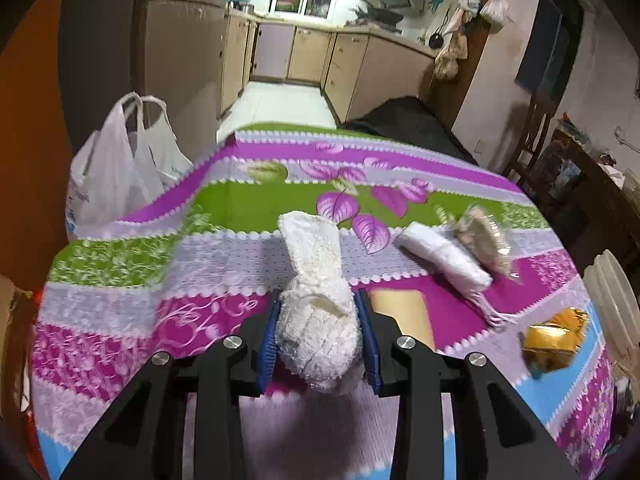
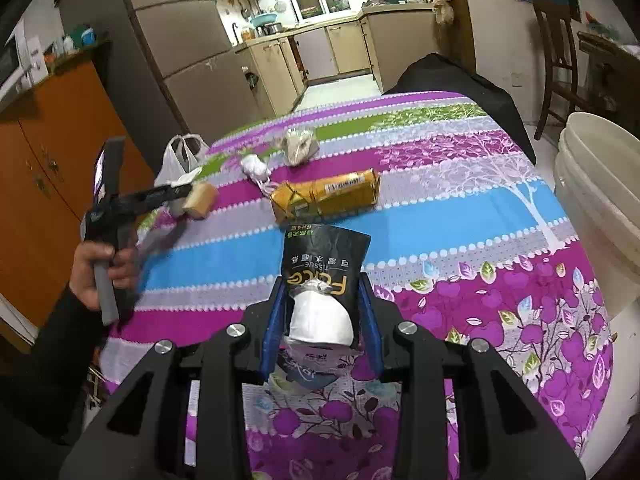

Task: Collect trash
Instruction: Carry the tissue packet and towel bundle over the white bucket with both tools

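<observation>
My left gripper (image 1: 320, 308) is shut on a fluffy white cloth wad (image 1: 316, 300) and holds it above the table; the gripper also shows from the right wrist view (image 2: 188, 196). My right gripper (image 2: 322, 296) is shut on a black tissue pack (image 2: 324, 264) with white tissue showing. On the flowered tablecloth (image 1: 224, 208) lie a white rolled cloth (image 1: 444, 256), a clear crumpled wrapper (image 1: 484, 240) and a gold wrapper (image 1: 554, 340), which also shows in the right wrist view (image 2: 326, 196). A white plastic bag (image 1: 116, 172) stands at the table's left edge.
A yellow flat piece (image 1: 404, 312) lies just right of my left gripper. White stacked buckets (image 2: 600, 200) stand at the table's right. An orange cabinet (image 2: 48, 140) is at the left, a dark chair (image 2: 556, 52) at the far right, kitchen cabinets behind.
</observation>
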`<state>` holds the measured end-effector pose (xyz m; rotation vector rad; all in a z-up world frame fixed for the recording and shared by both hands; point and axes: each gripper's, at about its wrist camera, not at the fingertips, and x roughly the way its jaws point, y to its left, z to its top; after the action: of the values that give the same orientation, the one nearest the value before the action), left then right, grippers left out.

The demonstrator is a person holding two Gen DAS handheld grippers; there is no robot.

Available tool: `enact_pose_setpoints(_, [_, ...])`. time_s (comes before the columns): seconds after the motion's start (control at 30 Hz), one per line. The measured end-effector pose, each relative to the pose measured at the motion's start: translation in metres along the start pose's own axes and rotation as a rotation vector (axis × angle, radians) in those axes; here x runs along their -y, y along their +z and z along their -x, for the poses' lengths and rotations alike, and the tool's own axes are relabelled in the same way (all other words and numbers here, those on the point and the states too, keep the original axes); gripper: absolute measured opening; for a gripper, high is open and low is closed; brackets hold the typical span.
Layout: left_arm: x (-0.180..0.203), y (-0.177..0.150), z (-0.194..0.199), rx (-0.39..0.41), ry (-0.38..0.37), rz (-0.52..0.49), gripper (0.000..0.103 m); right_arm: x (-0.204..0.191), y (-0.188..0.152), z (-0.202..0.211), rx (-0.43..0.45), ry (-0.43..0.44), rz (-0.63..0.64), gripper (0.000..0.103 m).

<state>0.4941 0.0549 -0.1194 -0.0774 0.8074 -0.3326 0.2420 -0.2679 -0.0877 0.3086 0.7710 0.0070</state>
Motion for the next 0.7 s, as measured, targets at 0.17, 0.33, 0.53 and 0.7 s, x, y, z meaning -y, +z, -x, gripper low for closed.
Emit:
enact_pose_setpoints(0.17, [0.007,-0.002,0.043,0.06,0.033,-0.026,0.037,0.0,0.01,0.012,0.013,0.025,-0.023,0.033])
enact_pose_setpoints(0.33, [0.036,-0.008,0.093,0.115,0.009,-0.067,0.037,-0.005,0.022,0.016,0.021,0.051,-0.01,0.033])
enact_pose_setpoints(0.53, [0.096,-0.015,0.119,0.131,-0.038,-0.168,0.037,0.009,0.042,0.016,0.02,0.103,-0.019,0.033])
enact_pose_setpoints(0.7, [0.15,-0.019,0.118,0.118,-0.042,-0.259,0.037,0.026,0.06,0.01,-0.015,0.094,-0.016,0.033])
